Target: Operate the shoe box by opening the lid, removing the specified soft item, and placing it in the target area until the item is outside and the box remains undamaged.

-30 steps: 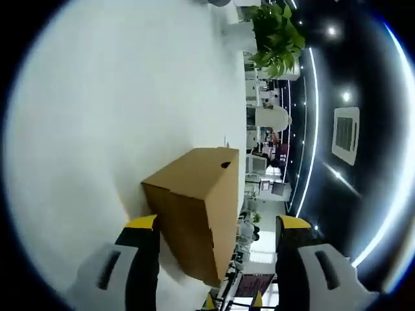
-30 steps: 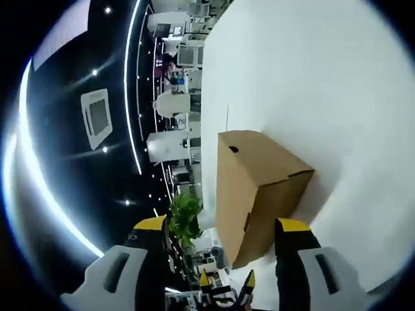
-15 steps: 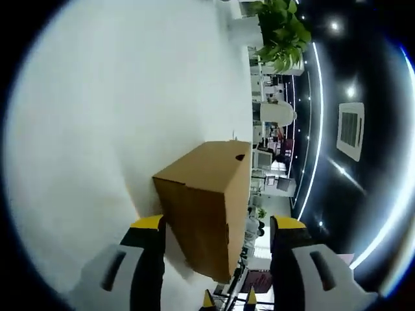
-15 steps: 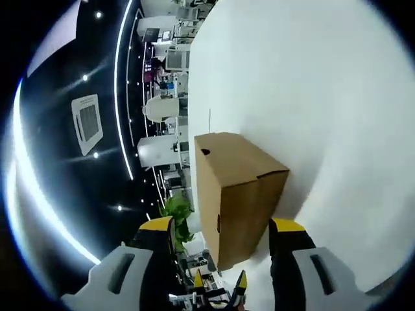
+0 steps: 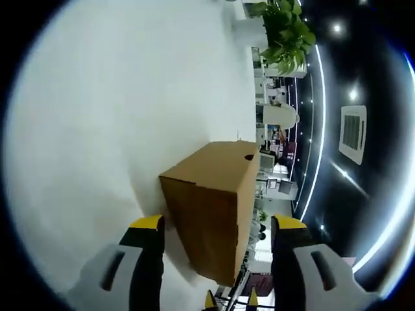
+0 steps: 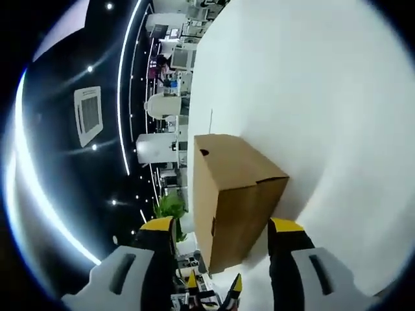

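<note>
Both views are rolled roughly a quarter turn, so the white table surface point(image 5: 117, 129) stands on edge in each picture.

**Task object.** The shoe box point(image 5: 211, 207) is a plain brown cardboard box resting on the white table. Its lid is down and no flap is raised. A small dark round hole sits near one corner of a long face, in the left gripper view close to the far edge and in the right gripper view at the upper left of the box point(image 6: 233, 194). A small notch shows on one box edge in the right gripper view. The box contents are hidden.

**Left gripper** point(image 5: 217, 223). The jaws stand spread, one on either side of the near end of the box. The yellow-tipped fingers point(image 5: 146, 223) lie just beside the box walls; contact is uncertain at this viewing angle, and there appears to be a narrow gap on each side.

**Right gripper** point(image 6: 220, 227). The jaws likewise stand apart and straddle the opposite end of the box, with a yellow-tipped finger on each side. No pinch on the cardboard is evident.

**Surroundings.** Beyond the table edge, a green potted plant point(image 5: 282, 32) stands near a white column. Ceiling light strips point(image 6: 123, 97) and a square ceiling vent point(image 6: 87, 116) appear against a dark ceiling
</note>
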Demonstrator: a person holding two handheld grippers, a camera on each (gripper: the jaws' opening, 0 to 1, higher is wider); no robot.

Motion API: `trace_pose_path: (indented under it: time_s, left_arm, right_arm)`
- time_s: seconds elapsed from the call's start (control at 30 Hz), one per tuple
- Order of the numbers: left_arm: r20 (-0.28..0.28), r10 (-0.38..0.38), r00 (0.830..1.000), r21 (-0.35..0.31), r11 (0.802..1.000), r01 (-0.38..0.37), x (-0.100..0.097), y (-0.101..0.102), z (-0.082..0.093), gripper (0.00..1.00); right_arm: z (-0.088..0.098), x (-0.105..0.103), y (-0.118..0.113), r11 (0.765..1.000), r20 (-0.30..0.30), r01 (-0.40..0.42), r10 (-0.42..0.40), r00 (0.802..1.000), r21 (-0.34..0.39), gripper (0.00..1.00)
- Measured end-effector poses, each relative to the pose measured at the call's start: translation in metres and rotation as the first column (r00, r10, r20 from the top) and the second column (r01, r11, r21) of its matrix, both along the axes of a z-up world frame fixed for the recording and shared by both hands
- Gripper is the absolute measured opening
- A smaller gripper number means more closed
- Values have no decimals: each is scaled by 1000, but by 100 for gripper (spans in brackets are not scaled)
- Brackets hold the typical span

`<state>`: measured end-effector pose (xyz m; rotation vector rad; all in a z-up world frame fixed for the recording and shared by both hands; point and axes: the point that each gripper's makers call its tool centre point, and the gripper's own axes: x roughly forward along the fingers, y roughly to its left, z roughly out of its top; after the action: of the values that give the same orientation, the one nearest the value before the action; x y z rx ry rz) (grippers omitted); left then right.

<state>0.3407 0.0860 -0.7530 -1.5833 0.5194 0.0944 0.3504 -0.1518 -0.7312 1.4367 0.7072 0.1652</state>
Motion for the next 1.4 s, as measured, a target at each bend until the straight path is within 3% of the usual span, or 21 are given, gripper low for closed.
trace_pose_path:
  time_s: [0.47, 0.7, 0.8, 1.2, 1.4]
  left_arm:
    - [9, 28, 1000, -15, 1000, -28, 9, 2, 3, 63]
    - [9, 41, 999, -38, 998, -41, 8, 3, 2, 58]
    - [18, 26, 1000, -37, 999, -26, 9, 1, 4, 52]
    - [12, 39, 999, -30, 999, -39, 11, 2, -4, 48]
    - [17, 32, 999, -29, 999, -32, 15, -1, -1, 44]
  right_arm:
    - [-3, 10, 6, 1000, 8, -13, 13, 1000, -6, 51]
    - [-8, 11, -1, 1000, -2, 15, -15, 1000, 7, 46]
    - [-6, 15, -1, 1000, 1, 19, -19, 1000, 15, 47]
    - [-16, 19, -1, 1000, 7, 9, -8, 1000, -20, 48]
    - [-19, 20, 3, 999, 9, -5, 5, 1000, -35, 45]
